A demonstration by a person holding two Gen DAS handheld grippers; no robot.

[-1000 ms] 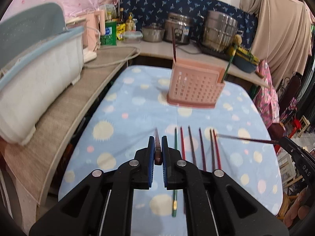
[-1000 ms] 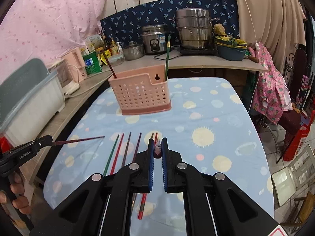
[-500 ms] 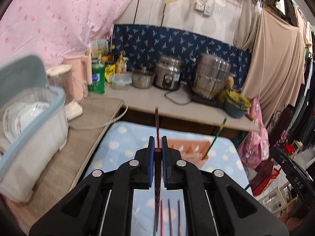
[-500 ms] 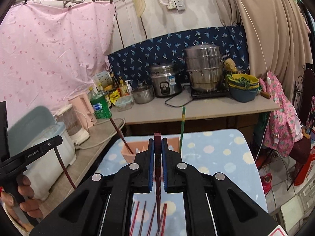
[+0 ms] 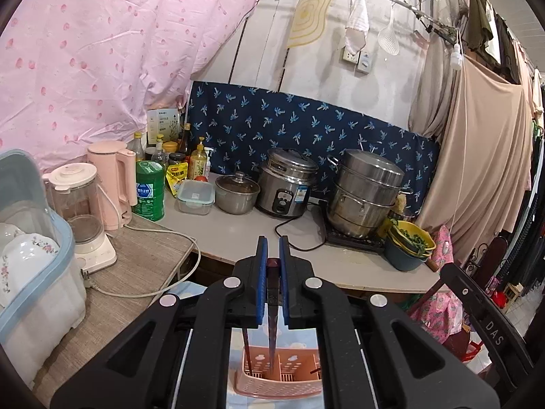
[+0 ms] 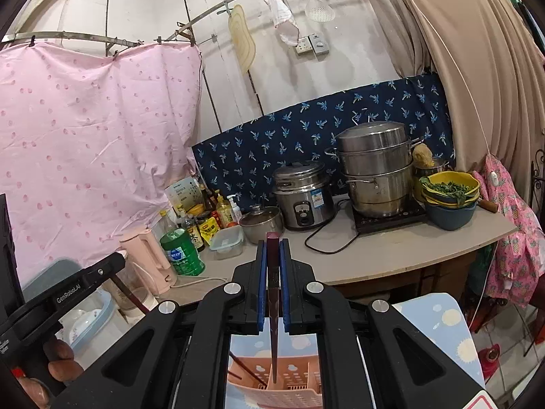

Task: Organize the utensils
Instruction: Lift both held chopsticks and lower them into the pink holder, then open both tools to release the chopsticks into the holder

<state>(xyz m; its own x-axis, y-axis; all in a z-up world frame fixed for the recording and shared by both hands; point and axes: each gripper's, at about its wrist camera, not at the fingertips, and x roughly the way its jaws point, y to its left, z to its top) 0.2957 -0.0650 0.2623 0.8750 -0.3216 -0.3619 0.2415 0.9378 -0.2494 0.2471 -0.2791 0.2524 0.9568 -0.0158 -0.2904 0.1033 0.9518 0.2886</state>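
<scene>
We note the worktop (image 5: 238, 235) crowded along its far edge, its near strip bare. The pink basket (image 5: 277, 380) stands below both claws. Left claw (image 5: 271, 266) clamps a dark chopstick (image 5: 271, 337), long axis vertical, tip apparently inside a compartment. Right claw (image 6: 272, 269) clamps a maroon chopstick (image 6: 273, 341), pointing down at a divider.

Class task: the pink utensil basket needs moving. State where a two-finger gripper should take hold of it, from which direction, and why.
Pinch the pink basket's top rim or a divider wall from above: it stands upright with its mouth open, and the walls are thin. Choose a section free of the chopsticks inside.
</scene>
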